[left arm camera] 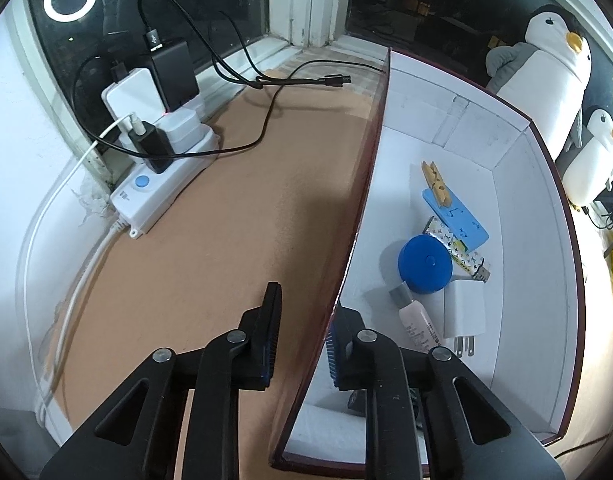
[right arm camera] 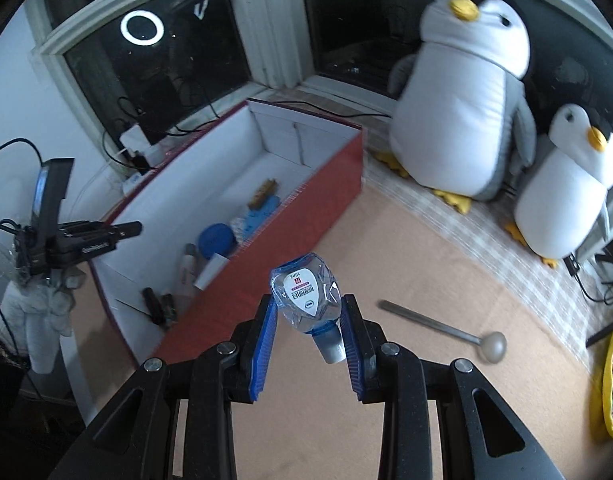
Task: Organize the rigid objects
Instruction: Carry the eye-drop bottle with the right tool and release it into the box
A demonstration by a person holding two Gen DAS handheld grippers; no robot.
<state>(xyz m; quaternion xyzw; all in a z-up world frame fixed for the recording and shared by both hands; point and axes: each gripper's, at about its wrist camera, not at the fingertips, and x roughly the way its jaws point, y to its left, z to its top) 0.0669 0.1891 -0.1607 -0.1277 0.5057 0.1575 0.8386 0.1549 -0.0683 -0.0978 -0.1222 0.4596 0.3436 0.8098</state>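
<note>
My right gripper (right arm camera: 308, 300) is shut on a small clear bottle (right arm camera: 302, 284) with a white label, its blue-and-white cap end toward the camera. It hangs above the mat, just outside the right wall of the red box (right arm camera: 330, 184). My left gripper (left arm camera: 304, 312) straddles the box's left wall (left arm camera: 366, 184). Its inner pad lies at the rim and its outer pad stands apart, so it grips nothing. The white inside holds a blue round lid (left arm camera: 424, 264), a white plug (left arm camera: 464, 312), a pink tube (left arm camera: 416, 320), a blue card (left arm camera: 454, 216) and a clothespin (left arm camera: 436, 184).
A white power strip (left arm camera: 162, 196) with chargers and cables (left arm camera: 266, 120) lies left of the box. Two penguin plush toys (right arm camera: 462, 92) (right arm camera: 566, 188) stand at the back right. A metal spoon (right arm camera: 446, 330) lies on the tan mat (right arm camera: 386, 420). A yellow bag (right arm camera: 610, 384) is at the right edge.
</note>
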